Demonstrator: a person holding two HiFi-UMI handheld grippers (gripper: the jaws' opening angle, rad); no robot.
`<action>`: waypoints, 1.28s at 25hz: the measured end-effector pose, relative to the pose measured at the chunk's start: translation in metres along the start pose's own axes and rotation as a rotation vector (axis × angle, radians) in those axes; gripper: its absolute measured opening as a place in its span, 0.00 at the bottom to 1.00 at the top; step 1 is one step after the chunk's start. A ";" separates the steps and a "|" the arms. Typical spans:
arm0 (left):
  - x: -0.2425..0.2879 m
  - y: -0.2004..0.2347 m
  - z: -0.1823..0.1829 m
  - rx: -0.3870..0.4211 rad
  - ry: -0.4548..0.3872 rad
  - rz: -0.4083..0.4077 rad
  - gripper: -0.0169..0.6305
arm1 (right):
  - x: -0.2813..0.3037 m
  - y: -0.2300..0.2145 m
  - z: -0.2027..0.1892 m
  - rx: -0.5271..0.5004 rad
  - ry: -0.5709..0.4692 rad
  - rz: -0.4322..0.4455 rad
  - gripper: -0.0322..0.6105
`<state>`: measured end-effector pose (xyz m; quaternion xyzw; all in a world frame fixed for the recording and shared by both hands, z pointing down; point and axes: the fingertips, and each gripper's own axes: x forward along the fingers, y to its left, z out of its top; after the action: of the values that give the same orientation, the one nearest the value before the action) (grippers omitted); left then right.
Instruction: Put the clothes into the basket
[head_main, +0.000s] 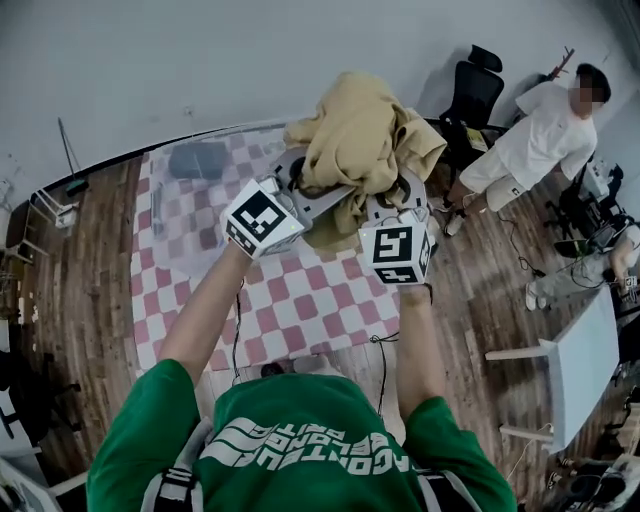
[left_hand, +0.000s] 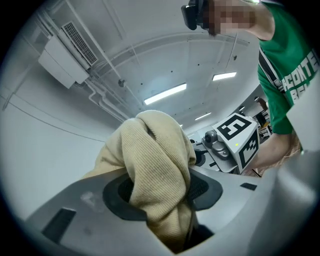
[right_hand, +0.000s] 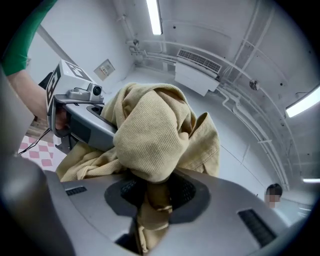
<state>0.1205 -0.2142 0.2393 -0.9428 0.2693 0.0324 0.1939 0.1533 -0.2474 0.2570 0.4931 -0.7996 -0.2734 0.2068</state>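
Tan garment (head_main: 362, 128) hangs bunched at upper centre, above the bench (head_main: 300, 305). Left tongs (left_hand: 160, 192) and right tongs (right_hand: 152, 195) are each clamped on a fold. I judge it soft, light, limp; thick folds hold best.

One tan garment (head_main: 365, 135), two grippers (head_main: 312, 192) (head_main: 398, 200)

The ribbed garment (head_main: 362, 135) is coloured sandy beige throughout. The left tongs (left_hand: 161, 192) and the right tongs (right_hand: 154, 192) are finished in plain grey with black pads, and their marker cubes (head_main: 262, 218) are printed with black squares on white. The desk (head_main: 300, 300) is covered in pink-and-white checks. The person's T-shirt (head_main: 300, 450) is coloured green and lettered in white. The plank floor (head_main: 80, 300) is coloured brown.
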 end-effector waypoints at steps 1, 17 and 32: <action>-0.005 0.008 0.002 0.011 0.002 0.017 0.32 | 0.007 0.002 0.008 -0.001 -0.018 0.010 0.21; -0.093 0.101 -0.025 0.041 0.115 0.272 0.32 | 0.109 0.083 0.071 -0.022 -0.199 0.247 0.21; -0.174 0.137 -0.127 -0.141 0.241 0.423 0.32 | 0.178 0.204 0.045 -0.018 -0.136 0.513 0.21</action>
<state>-0.1052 -0.2836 0.3372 -0.8736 0.4790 -0.0215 0.0828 -0.0876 -0.3230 0.3642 0.2529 -0.9080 -0.2518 0.2195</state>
